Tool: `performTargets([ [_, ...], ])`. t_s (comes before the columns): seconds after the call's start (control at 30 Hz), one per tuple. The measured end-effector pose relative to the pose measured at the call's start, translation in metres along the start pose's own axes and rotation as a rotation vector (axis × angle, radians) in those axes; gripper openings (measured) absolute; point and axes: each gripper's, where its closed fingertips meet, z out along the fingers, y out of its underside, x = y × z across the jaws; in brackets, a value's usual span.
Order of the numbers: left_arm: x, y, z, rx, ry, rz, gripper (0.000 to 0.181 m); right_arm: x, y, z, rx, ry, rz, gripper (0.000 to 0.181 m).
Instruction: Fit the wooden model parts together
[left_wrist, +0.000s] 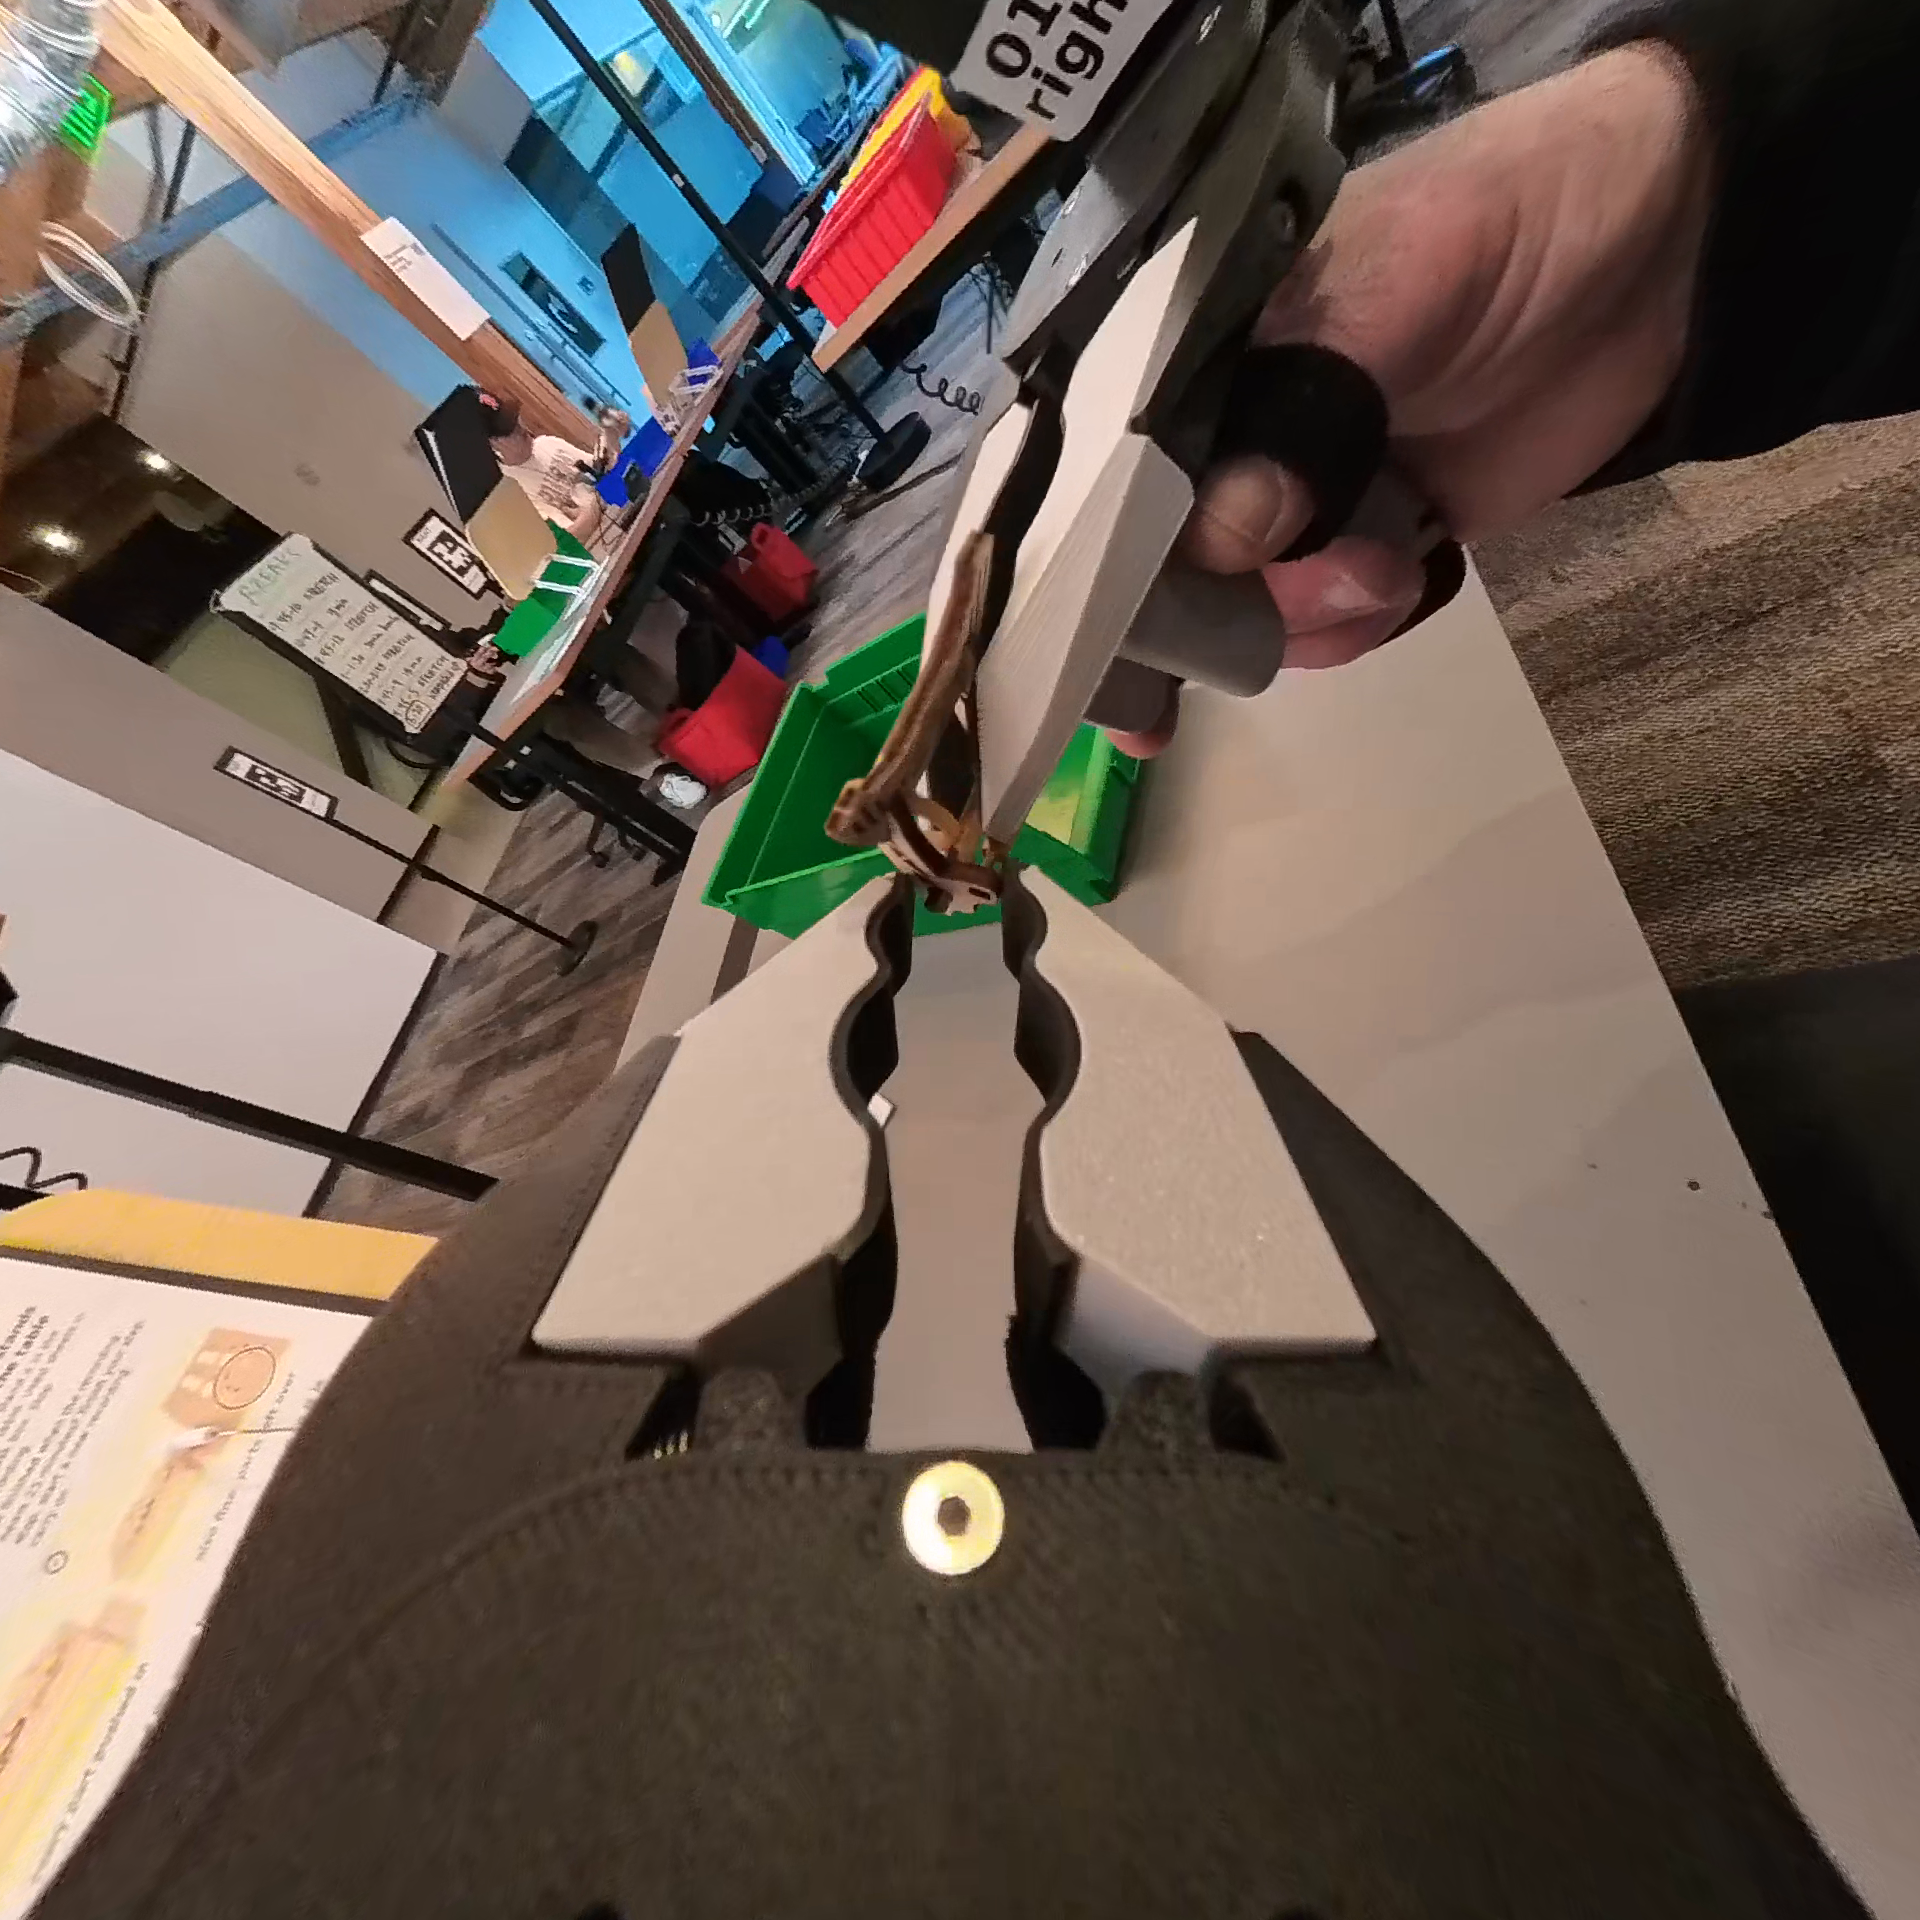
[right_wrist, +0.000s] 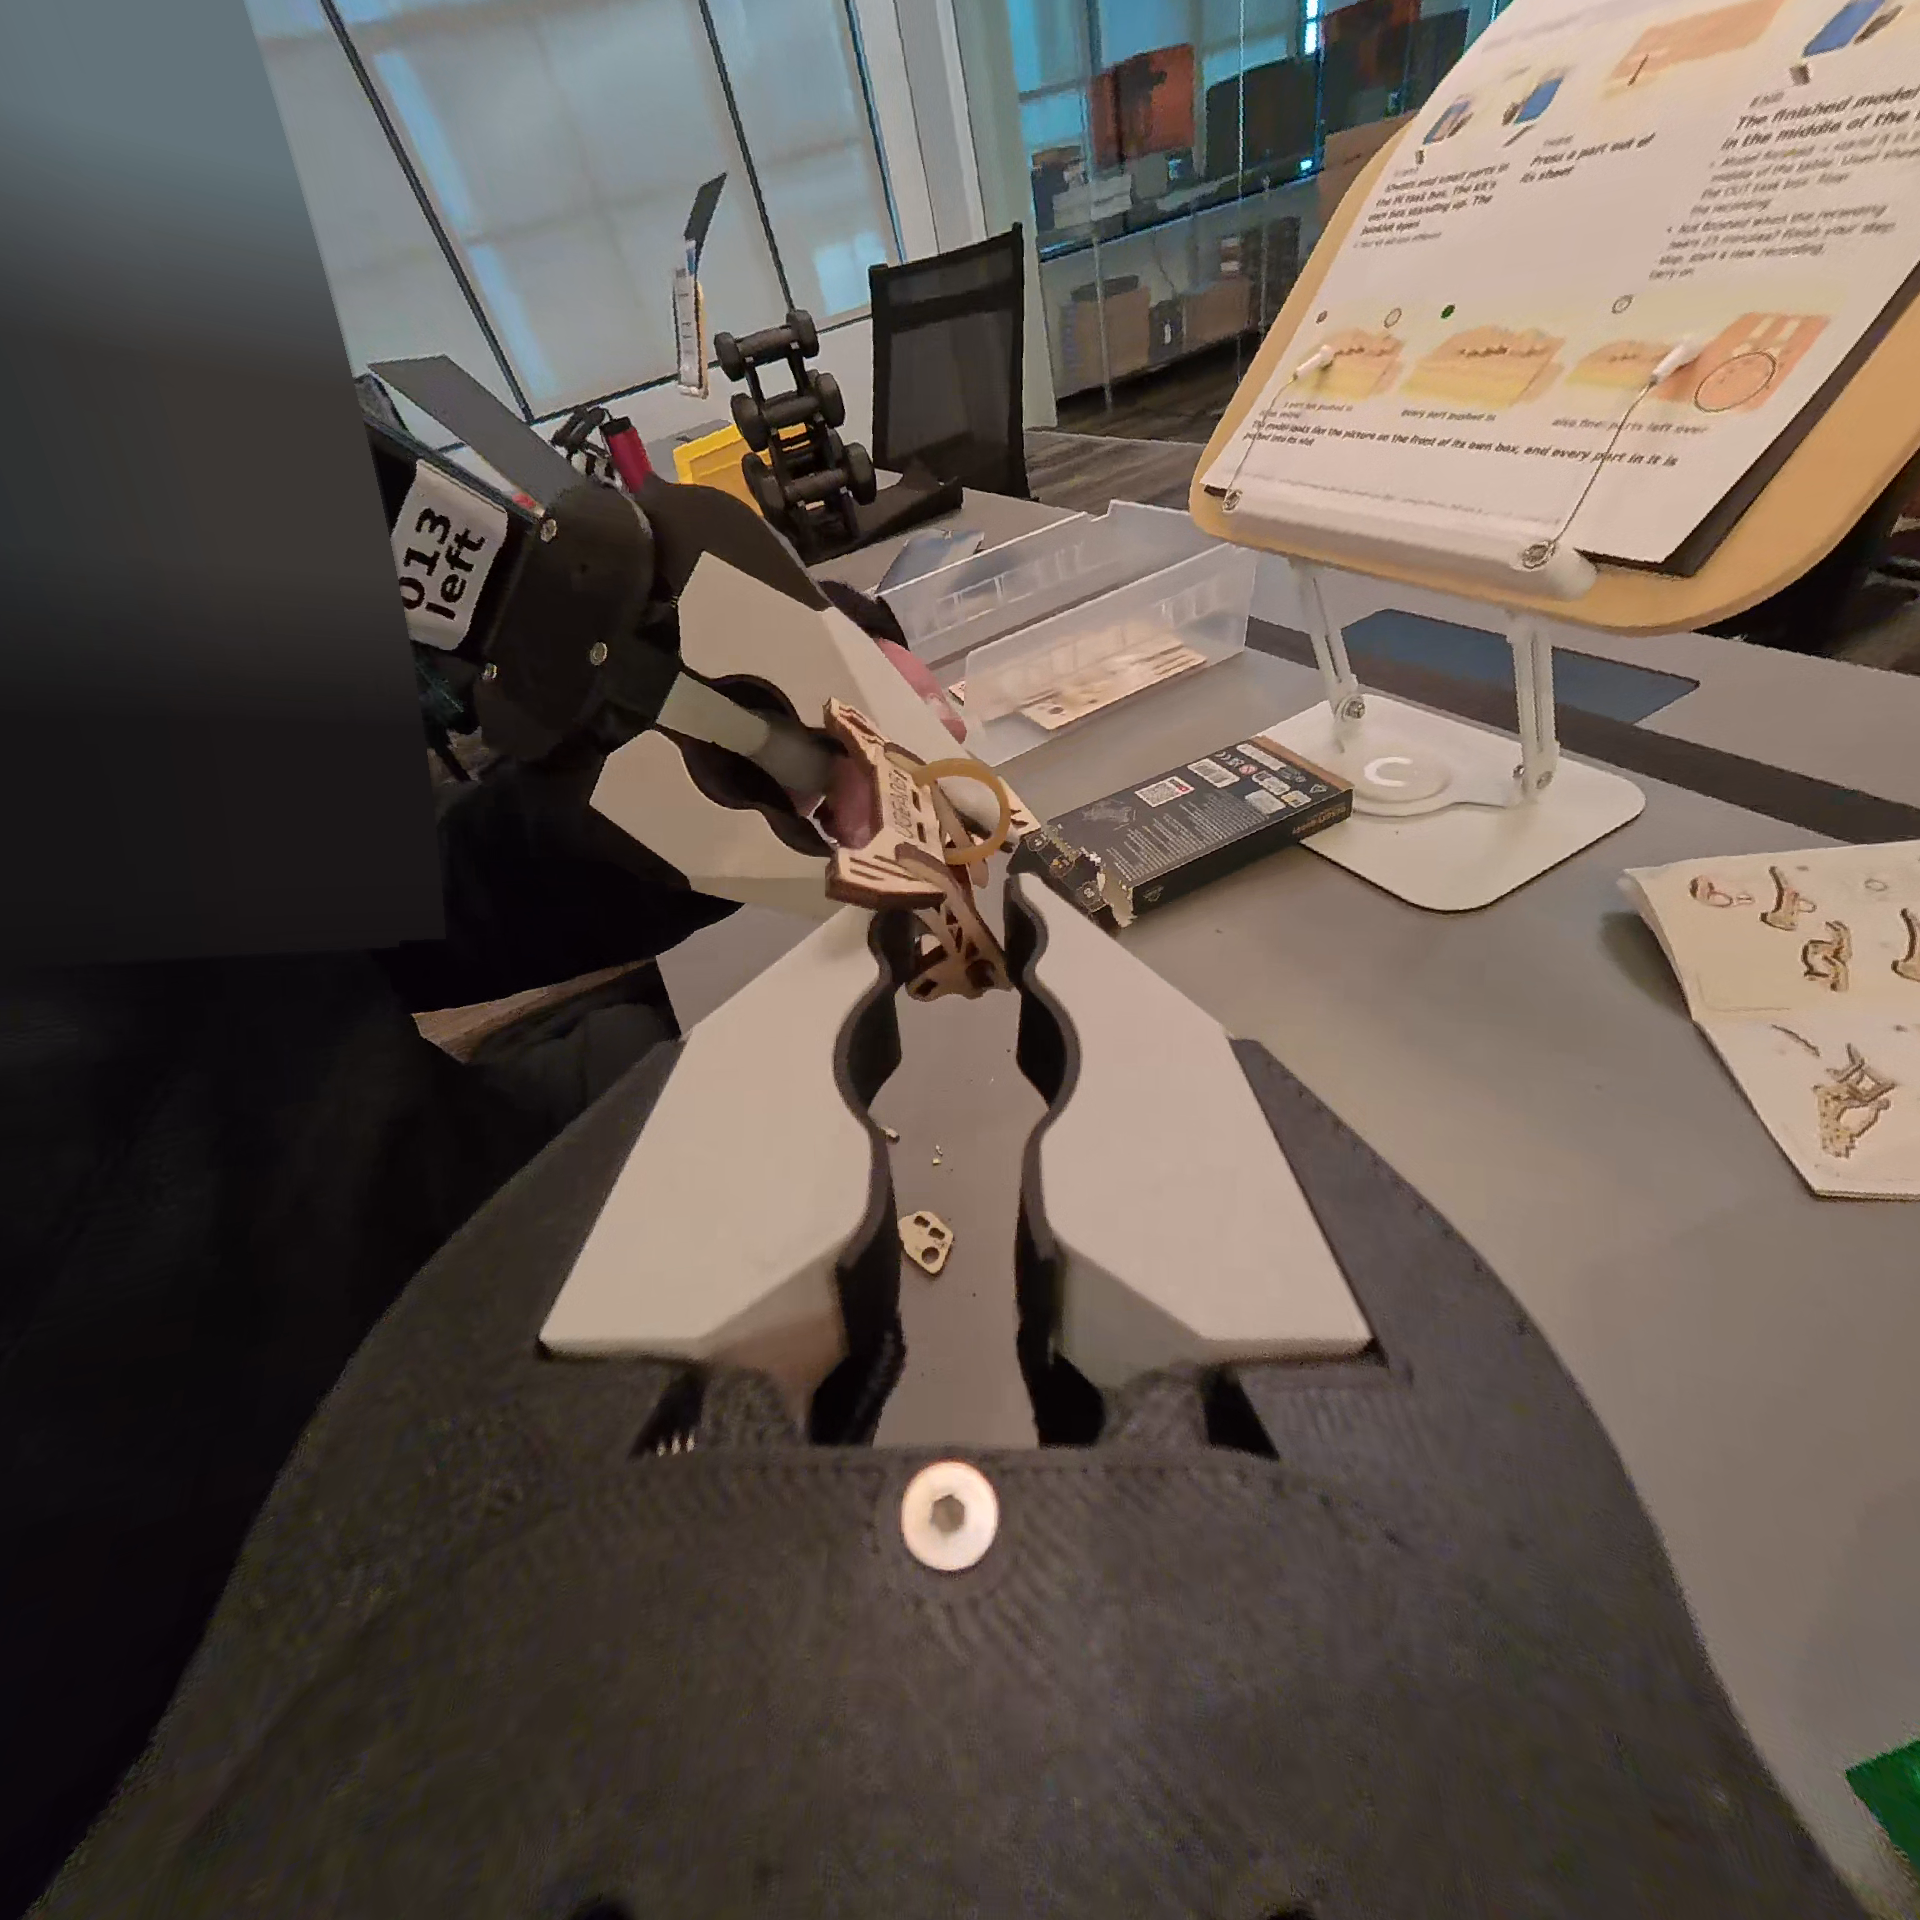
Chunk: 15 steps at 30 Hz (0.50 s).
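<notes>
Gripping wooden model (right_wrist: 940, 883), left gripper (left_wrist: 951, 888), right gripper (right_wrist: 945, 940)

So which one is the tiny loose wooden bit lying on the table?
Start at the big tilted instruction board on its white stand, then come down the grey table to the gap between the right tongs. The small pale wooden piece lies flat there, alone, with two little holes.

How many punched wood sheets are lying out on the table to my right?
2, overlapping at the right edge of the right wrist view: the farther sheet and the nearer sheet, both cut off by the frame. More may lie in the clear tray.
</notes>
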Motion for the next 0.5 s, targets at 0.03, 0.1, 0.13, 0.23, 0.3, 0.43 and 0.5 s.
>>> performTargets([
  [0.03,-0.0005,-0.0012,-0.0002,0.004,-0.003,0.0,0.014,-0.0001,-0.0007,-0.0005,0.005,-0.003,0.003,0.013],
  [0.1,-0.0014,-0.0016,0.0001,0.0,-0.011,0.006,0.014,-0.0001,-0.0018,-0.0008,0.014,-0.013,0.026,0.013],
  [0.13,-0.001,-0.0015,0.0002,-0.004,-0.013,0.017,0.014,-0.0003,-0.0014,-0.0008,0.014,-0.015,0.028,0.013],
  [0.23,0.0001,0.0001,0.001,-0.013,-0.009,0.02,0.014,-0.0001,0.0005,-0.0004,0.007,-0.009,0.019,0.012],
  [0.3,-0.0003,-0.0003,0.001,-0.002,0.0,-0.012,0.015,0.0001,0.0001,-0.0007,0.01,-0.002,0.007,0.012],
  [0.43,0.0002,0.0008,-0.0012,0.038,0.04,-0.116,0.014,0.003,0.0004,-0.0012,0.014,0.024,-0.007,0.011],
  [0.5,0.0018,0.0004,-0.0015,0.049,0.059,-0.136,0.013,0.0006,0.0018,-0.0004,0.008,0.015,-0.018,0.011],
])
